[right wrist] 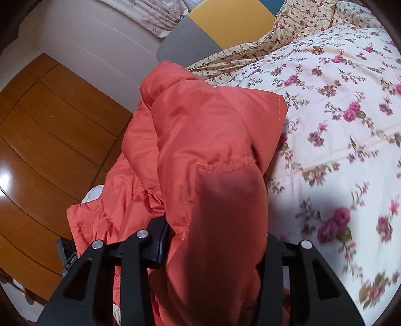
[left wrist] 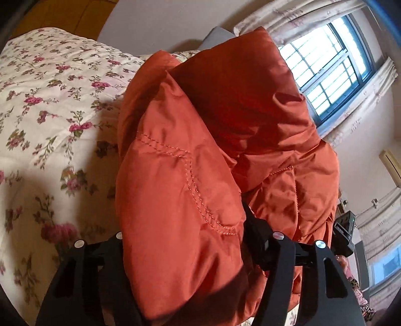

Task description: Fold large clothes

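Now we see left gripper [left wrist: 185, 240] part-open, pinching orange jacket [left wrist: 213, 140] bulging between fingers | right gripper [right wrist: 215, 238] narrower, likewise gripping it | floral bedspread [right wrist: 338, 125] beyond fingertips.

bed: floral quilt [left wrist: 50, 100] | window [left wrist: 325, 70]: bright, curtained | floor [right wrist: 50, 125]: wood

A floral quilt [right wrist: 338, 105] covers the bed. A barred window [left wrist: 330, 65] with pale curtains [left wrist: 295, 20] stands far right. A wooden floor [right wrist: 50, 130] lies left, below a yellow and grey headboard [right wrist: 213, 30].
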